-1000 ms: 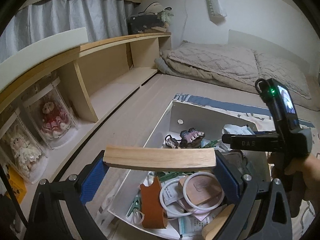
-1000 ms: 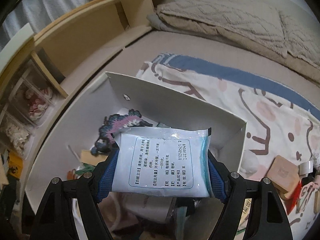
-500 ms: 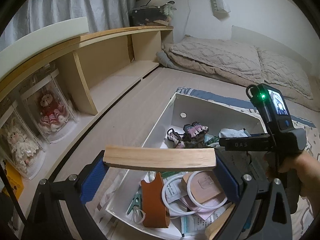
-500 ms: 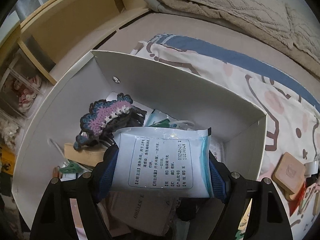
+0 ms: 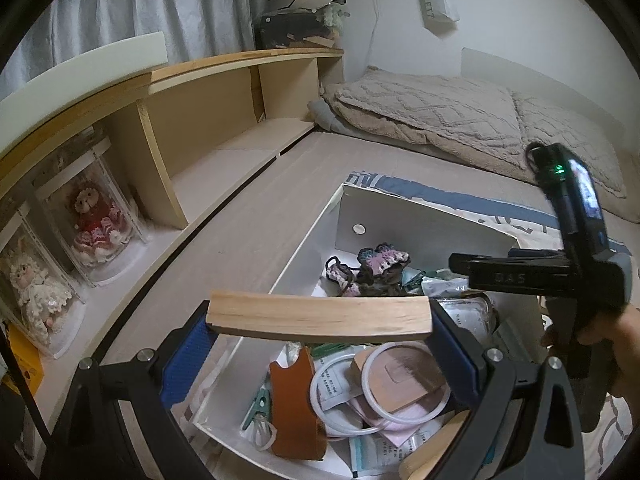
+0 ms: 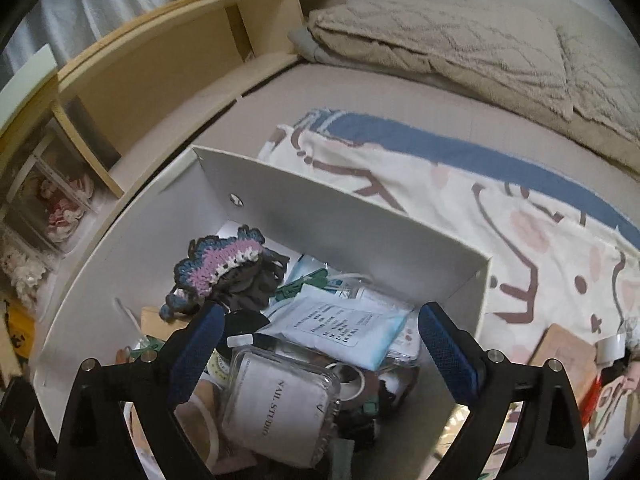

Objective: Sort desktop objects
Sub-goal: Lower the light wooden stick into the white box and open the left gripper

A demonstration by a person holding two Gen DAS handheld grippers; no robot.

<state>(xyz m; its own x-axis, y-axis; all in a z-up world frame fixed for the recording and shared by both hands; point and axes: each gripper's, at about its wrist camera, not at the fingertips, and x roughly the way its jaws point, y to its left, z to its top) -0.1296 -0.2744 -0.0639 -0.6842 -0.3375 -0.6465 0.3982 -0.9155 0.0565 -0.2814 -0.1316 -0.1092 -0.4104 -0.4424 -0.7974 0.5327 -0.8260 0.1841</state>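
The wooden block (image 5: 320, 317) sits crosswise between the blue pads of the left gripper (image 5: 320, 320), pinched by its two short ends and held over the near part of the white box (image 5: 388, 216). It looks stiff, light and smooth-faced, so an end-to-end pinch like this one should hold it well, though its polished sides could slip if the pads bite only a corner; the middle of each end face is the safest spot. Beside it, the blue-and-white sachet (image 6: 340, 322) lies loose in the box on top of the other clutter, flat and tilted, with nothing pressing on it. It is a thin, soft foil packet, probably light and somewhat slick, and would best be taken by its two long edges. The right gripper (image 6: 318, 334) hangs just above it with its jaws spread wide; they have just been opening, and the sachet now rests below and between them, free of the pads. Around it in the box are a crocheted hair clip (image 6: 218, 266), a clear plastic nail case (image 6: 280, 400) that looks brittle, white rings (image 5: 404, 376) and a brown leather sleeve (image 5: 294, 408). The box stands on a patterned cloth (image 6: 500, 220) spread over a bed, with wooden shelves (image 5: 224, 120) to the side.
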